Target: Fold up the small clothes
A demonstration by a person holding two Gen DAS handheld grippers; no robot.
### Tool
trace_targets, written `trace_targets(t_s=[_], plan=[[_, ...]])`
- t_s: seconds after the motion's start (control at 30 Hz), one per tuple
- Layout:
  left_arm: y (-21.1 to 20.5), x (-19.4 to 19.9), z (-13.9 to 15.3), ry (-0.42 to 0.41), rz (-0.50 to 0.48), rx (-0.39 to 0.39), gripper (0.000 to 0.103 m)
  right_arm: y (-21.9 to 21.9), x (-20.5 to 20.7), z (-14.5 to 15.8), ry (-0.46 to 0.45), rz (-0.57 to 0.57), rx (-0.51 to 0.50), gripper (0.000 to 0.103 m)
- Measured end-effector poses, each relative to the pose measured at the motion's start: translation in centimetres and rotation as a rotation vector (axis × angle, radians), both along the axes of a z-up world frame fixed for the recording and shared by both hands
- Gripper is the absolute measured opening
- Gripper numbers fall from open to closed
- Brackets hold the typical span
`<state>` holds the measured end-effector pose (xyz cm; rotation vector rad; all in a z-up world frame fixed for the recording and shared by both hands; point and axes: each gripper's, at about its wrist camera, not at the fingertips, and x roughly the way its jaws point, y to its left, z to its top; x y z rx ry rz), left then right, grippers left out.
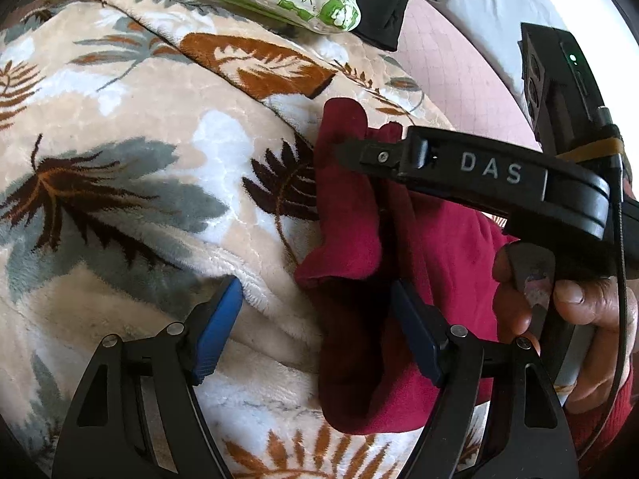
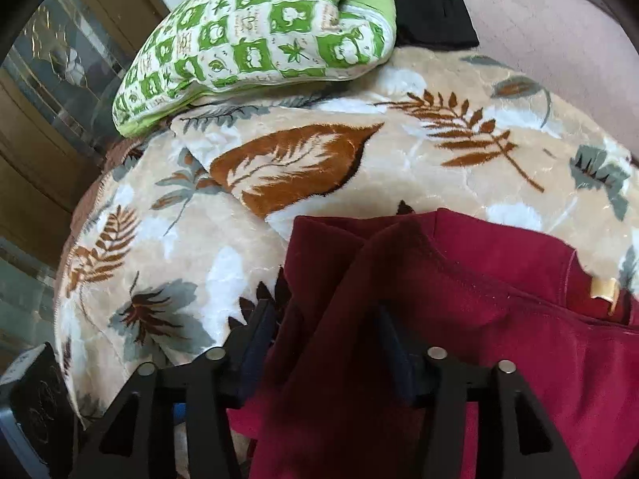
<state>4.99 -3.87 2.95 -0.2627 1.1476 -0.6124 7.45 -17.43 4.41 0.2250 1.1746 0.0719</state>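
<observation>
A dark red garment (image 1: 359, 247) lies crumpled on a beige leaf-patterned blanket (image 1: 131, 127). My left gripper (image 1: 319, 303) is open, its blue pads (image 1: 219, 327) astride the garment's left edge. The right gripper's black body, marked DAS, shows in the left wrist view (image 1: 491, 171), held by a hand over the garment. In the right wrist view the right gripper (image 2: 323, 319) is open with a raised fold of the red garment (image 2: 399, 299) between its fingers. A pale label (image 2: 605, 289) shows at the garment's neck.
A green and white patterned pillow (image 2: 255, 40) lies at the blanket's far edge, with a black cloth (image 2: 435, 12) beside it. A pink sheet (image 1: 459, 68) lies beyond the blanket. A glass-fronted cabinet (image 2: 52, 80) stands at the left.
</observation>
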Motion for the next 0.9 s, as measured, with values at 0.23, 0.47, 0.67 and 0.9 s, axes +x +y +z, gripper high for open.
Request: trace_targets(t_s=[0.23,0.47,0.67,0.9], plan=[[0.1,0.1,0.1,0.007,-0.008,-0.005,0.078,1.8,1.2,-1.3,0.046,0.042,-0.085,0.073],[0.5,0.2,1.0,0.047,-0.056,-0.106,0.078,0.3,0.5,-0.6,0.012,0.056,-0.083,0.03],[-0.2,-0.6,2.3,0.021,-0.142,-0.222,0.089,-2.3,0.0,-0.4,0.006,-0.011,0.115,0.026],[-1.8,-0.3,-0.3,0.018,-0.102,-0.08,0.089,-1.7,0.0,-0.1,-0.001,0.0,0.124,0.026]])
